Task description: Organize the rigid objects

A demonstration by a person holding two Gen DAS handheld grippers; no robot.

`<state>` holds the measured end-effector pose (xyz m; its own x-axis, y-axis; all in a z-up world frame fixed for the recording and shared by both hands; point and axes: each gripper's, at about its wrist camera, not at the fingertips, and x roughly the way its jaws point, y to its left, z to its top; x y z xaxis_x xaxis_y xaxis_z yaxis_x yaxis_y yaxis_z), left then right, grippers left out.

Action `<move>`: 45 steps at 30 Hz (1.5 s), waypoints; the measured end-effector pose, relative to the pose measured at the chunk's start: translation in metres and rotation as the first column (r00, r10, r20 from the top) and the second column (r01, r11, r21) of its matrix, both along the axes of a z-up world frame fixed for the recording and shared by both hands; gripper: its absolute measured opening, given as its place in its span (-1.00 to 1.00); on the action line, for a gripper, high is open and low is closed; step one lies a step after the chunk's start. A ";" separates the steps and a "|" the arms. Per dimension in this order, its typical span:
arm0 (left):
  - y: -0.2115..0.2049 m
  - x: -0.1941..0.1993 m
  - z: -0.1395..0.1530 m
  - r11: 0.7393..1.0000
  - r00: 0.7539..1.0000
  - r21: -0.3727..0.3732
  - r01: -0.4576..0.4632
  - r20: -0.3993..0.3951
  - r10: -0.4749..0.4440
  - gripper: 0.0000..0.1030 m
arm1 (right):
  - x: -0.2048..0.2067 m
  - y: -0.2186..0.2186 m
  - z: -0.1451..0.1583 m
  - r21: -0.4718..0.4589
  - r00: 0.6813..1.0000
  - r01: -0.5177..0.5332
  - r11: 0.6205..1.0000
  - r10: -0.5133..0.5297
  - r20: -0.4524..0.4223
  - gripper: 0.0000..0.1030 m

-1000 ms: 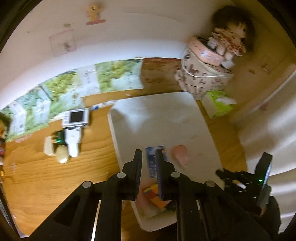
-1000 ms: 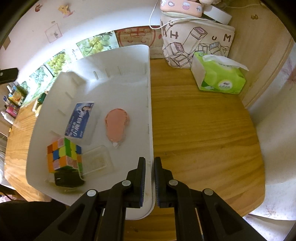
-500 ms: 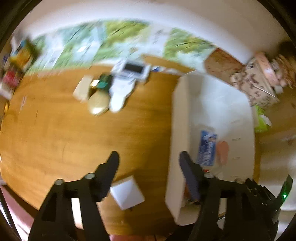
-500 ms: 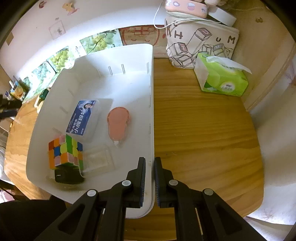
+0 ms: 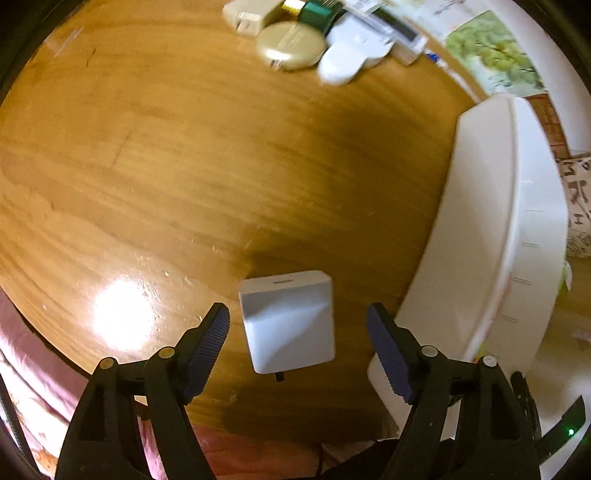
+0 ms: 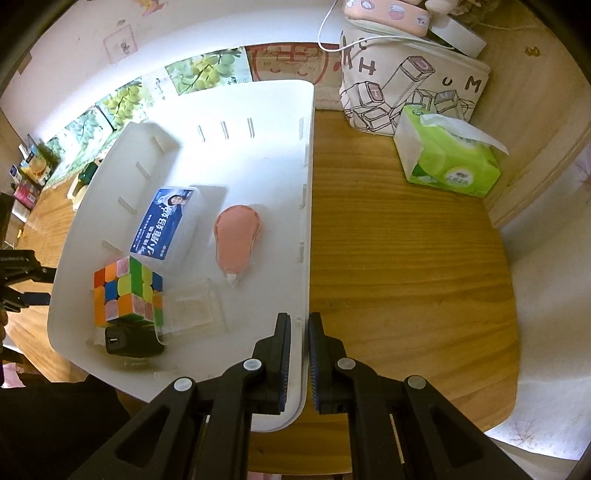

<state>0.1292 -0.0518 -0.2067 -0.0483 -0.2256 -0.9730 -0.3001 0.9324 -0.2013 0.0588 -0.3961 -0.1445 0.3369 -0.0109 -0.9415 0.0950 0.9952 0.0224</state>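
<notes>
A white charger block lies on the wooden table just left of the white tray. My left gripper points down over it and is open; the block sits between the fingers with a gap on each side. My right gripper is shut on the tray's right wall near its front corner. Inside the tray lie a colour cube, a black charger, a clear plastic box, a blue-labelled box and a pink oval item.
At the table's far side sit a gold round compact, a white device and a white plug. A green tissue pack and a printed canvas bag stand right of the tray. Pink cloth borders the table's near edge.
My left gripper went from shut to open, swung left off the tray and sank toward the white charger block. The right gripper has stayed clamped on the tray wall.
</notes>
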 end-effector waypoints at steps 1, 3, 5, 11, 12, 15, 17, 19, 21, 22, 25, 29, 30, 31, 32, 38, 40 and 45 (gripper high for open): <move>0.000 -0.001 -0.004 1.000 1.000 0.000 -0.006 -0.015 0.006 0.43 | 0.000 0.000 0.000 0.000 1.000 -0.001 1.000 0.001 -0.001 -0.81; -0.002 -0.003 -0.011 1.000 0.999 0.001 -0.014 -0.037 0.014 0.17 | -0.001 0.000 0.000 0.001 1.000 -0.004 1.000 0.004 -0.002 -0.81; -0.003 -0.003 -0.016 1.000 0.998 -0.003 -0.028 -0.051 0.028 0.17 | -0.001 0.000 0.001 0.002 1.000 -0.003 1.000 0.003 -0.002 -0.81; -0.006 -0.004 -0.015 1.000 0.999 -0.001 -0.013 -0.048 0.013 0.15 | -0.001 -0.001 0.000 0.005 1.000 -0.004 1.000 0.004 -0.004 -0.79; -0.007 -0.003 -0.014 1.000 0.999 -0.002 -0.009 -0.046 0.009 0.15 | -0.001 -0.001 0.000 0.005 1.000 -0.005 1.000 0.005 -0.005 -0.78; -0.005 0.002 -0.003 1.000 0.999 0.016 0.012 -0.033 -0.012 0.15 | -0.001 -0.001 0.000 0.006 1.000 -0.006 1.000 0.006 -0.008 -0.78; -0.006 0.005 0.006 0.998 0.999 0.050 0.029 -0.025 -0.028 0.15 | -0.001 -0.001 0.000 0.006 1.000 -0.008 1.000 0.008 -0.008 -0.78; -0.008 0.007 0.020 0.996 0.999 0.077 0.050 -0.001 -0.050 0.15 | 0.000 0.000 0.000 0.005 1.000 -0.011 1.000 0.011 -0.010 -0.78; -0.011 0.010 0.036 0.994 0.997 0.088 0.070 0.019 -0.072 0.15 | -0.001 -0.001 0.000 0.008 1.000 -0.008 1.000 0.008 -0.010 -0.78; -0.014 0.010 0.046 0.992 0.996 0.093 0.082 0.037 -0.085 0.15 | -0.001 -0.001 0.000 0.009 1.000 -0.006 1.000 0.006 -0.010 -0.78; -0.026 0.013 0.078 0.985 0.985 0.111 0.129 0.103 -0.140 0.15 | -0.001 -0.001 -0.001 0.012 1.000 -0.003 1.000 0.003 -0.007 -0.78; -0.048 0.014 0.114 0.972 0.957 0.142 0.189 0.196 -0.215 0.15 | -0.002 -0.001 -0.001 0.019 1.000 0.003 1.000 -0.003 0.003 -0.78; -0.056 0.014 0.124 0.966 0.944 0.150 0.210 0.226 -0.240 0.15 | -0.003 -0.002 -0.001 0.022 1.000 0.005 1.000 -0.005 0.006 -0.78; -0.061 0.013 0.129 0.960 0.929 0.160 0.232 0.255 -0.267 0.15 | -0.003 -0.002 -0.001 0.026 1.000 0.008 1.000 -0.009 0.010 -0.78; -0.066 0.014 0.136 0.953 0.916 0.168 0.253 0.276 -0.292 0.15 | -0.003 -0.002 -0.001 0.027 1.000 0.010 1.000 -0.011 0.013 -0.78; -0.117 0.017 0.152 0.890 0.785 0.170 0.424 0.421 -0.454 0.15 | -0.005 -0.004 -0.001 0.044 0.999 0.022 0.999 -0.023 0.026 -0.78; -0.139 0.015 0.149 0.859 0.746 0.152 0.489 0.438 -0.502 0.15 | -0.005 -0.004 -0.001 0.047 0.999 0.024 0.999 -0.025 0.028 -0.78; -0.191 0.005 0.131 0.745 0.642 0.153 0.649 0.415 -0.645 0.16 | -0.005 -0.005 -0.001 0.053 0.999 0.028 0.998 -0.030 0.030 -0.77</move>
<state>0.1338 -0.2424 -0.0754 0.2196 -0.3035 -0.9272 0.4947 0.8538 -0.1622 0.0543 -0.4010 -0.1457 0.3656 0.0285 -0.9303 0.1221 0.9894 0.0783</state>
